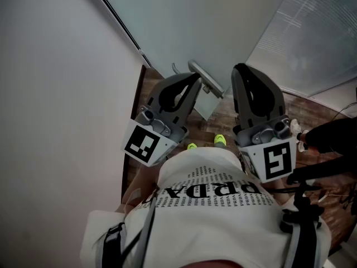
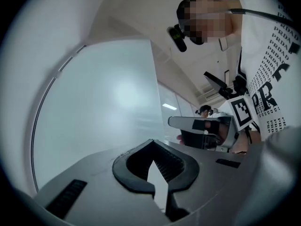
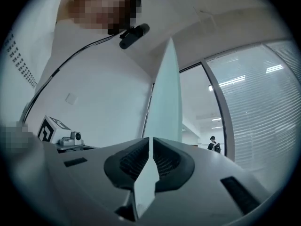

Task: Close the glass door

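Glass door (image 1: 212, 21) stands far, ahead of both grippers. Only the head view shows its handle (image 1: 205, 81). Left gripper (image 1: 195, 78) and right gripper (image 1: 241, 69): jaws together, empty. Right gripper view shows the door edge-on.

**Tight corner, open floor in the middle**

The white wall (image 1: 67, 94) crowds your left side. Ahead stands the glass door (image 1: 195, 15), its handle (image 1: 206, 82) jutting out just beside your left gripper (image 1: 194, 80). A frosted panel (image 1: 312, 38) closes the right, and black gear (image 1: 329, 141) sits near your right gripper (image 1: 241, 70). Below the handle, bare floor (image 1: 223, 120) leaves you room.
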